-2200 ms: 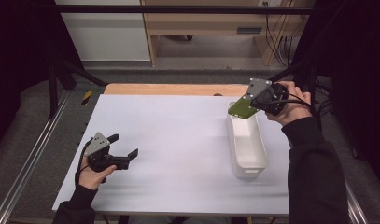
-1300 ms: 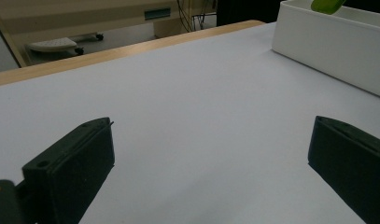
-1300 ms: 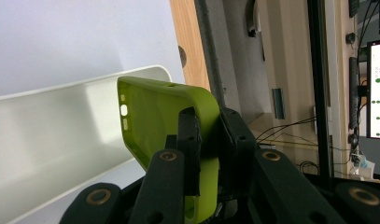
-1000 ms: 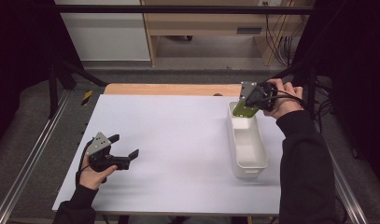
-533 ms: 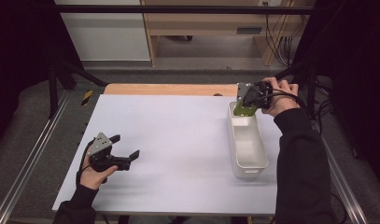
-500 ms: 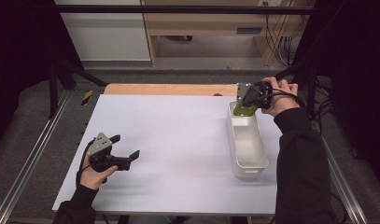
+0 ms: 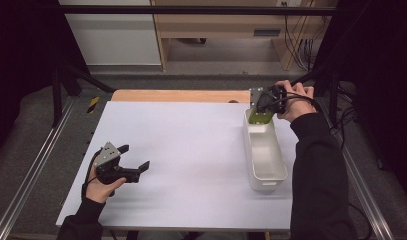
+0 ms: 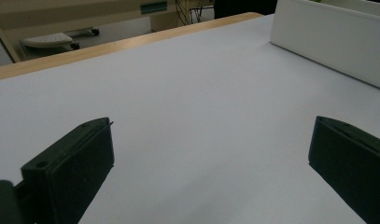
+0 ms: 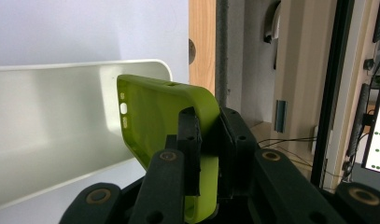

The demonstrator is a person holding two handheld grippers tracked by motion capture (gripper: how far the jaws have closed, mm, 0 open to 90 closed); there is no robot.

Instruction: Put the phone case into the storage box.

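A lime-green phone case (image 9: pixel 164 116) is pinched by its edge between the jaws of my right gripper (image 9: pixel 207 140), which is shut on it. In the high view that gripper (image 7: pixel 263 107) holds the green case (image 7: pixel 260 118) over the far end of a long white bin (image 7: pixel 265 172) at the table's right side. The bin's inner wall (image 9: pixel 47 126) lies just beyond the case. My left gripper (image 7: pixel 132 161) rests low over the white table near its front left, jaws wide apart with nothing between them; its black fingers (image 8: pixel 71 163) frame bare tabletop.
The white tabletop (image 7: pixel 191 150) has a wooden strip (image 7: pixel 181 95) along its far edge. The bin's outer side (image 8: pixel 332 42) lies ahead of the left gripper. Beyond the table are a wooden bench and cables; metal rails run along both sides.
My right hand has carried the green case a little toward the bin's far end and lower, now dipping into it. The left hand has stayed put.
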